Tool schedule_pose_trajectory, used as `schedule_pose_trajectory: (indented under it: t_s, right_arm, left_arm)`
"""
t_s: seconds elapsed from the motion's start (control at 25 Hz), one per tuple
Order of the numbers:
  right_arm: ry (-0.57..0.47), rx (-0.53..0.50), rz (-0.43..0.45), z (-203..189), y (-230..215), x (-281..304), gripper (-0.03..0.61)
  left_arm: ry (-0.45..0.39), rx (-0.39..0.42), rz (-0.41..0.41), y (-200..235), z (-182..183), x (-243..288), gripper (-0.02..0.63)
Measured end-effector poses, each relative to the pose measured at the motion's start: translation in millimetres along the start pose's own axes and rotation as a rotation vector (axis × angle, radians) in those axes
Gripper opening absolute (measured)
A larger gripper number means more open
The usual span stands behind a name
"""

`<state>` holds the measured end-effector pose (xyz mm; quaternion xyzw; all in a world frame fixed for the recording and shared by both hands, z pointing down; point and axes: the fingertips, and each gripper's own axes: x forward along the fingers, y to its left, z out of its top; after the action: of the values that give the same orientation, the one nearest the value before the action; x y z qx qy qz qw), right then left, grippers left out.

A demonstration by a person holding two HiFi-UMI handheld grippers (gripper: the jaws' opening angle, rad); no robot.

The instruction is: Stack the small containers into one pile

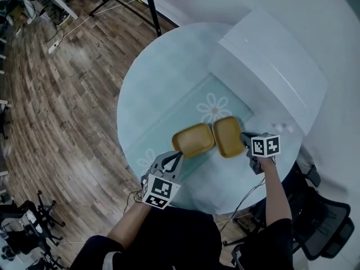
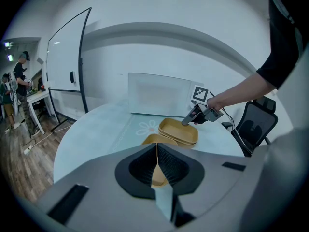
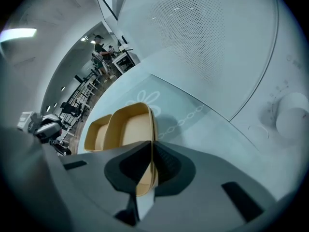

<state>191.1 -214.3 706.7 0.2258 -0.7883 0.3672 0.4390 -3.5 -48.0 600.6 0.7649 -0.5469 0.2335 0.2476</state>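
Two shallow yellow containers lie side by side on the round pale table [image 1: 146, 94]. My left gripper [image 1: 179, 155] is shut on the near rim of the left container [image 1: 193, 139]. In the left gripper view the jaws [image 2: 157, 146] pinch that rim [image 2: 155, 170]. My right gripper [image 1: 243, 135] is shut on the right-hand rim of the right container [image 1: 228, 135]. In the right gripper view that container [image 3: 128, 127] runs out from the closed right gripper [image 3: 153, 144], and the left container [image 3: 96, 132] lies just beyond it. The right container [image 2: 178, 131] shows a double rim.
A big white box-like appliance [image 1: 270, 66] takes up the table's back right, with a knob [image 3: 292, 120] close to my right gripper. A daisy-print mat [image 1: 214, 107] lies under the containers. A black chair [image 1: 326, 218] stands at the right. A whiteboard [image 2: 67, 66] and a person [image 2: 21, 76] are far off.
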Motion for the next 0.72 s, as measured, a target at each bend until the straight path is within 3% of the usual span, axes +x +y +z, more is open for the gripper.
schedule_pose_trajectory:
  t_s: [0.4, 0.72]
  right_arm:
    - [-0.113, -0.043, -0.104, 9, 1, -11, 0.035]
    - [-0.107, -0.086, -0.197, -3, -1, -15, 0.032]
  left_arm:
    - [-0.009, 0.026, -0.010, 2, -2, -12, 0.016]
    - [-0.016, 0.049, -0.023, -2, -4, -22, 0.015]
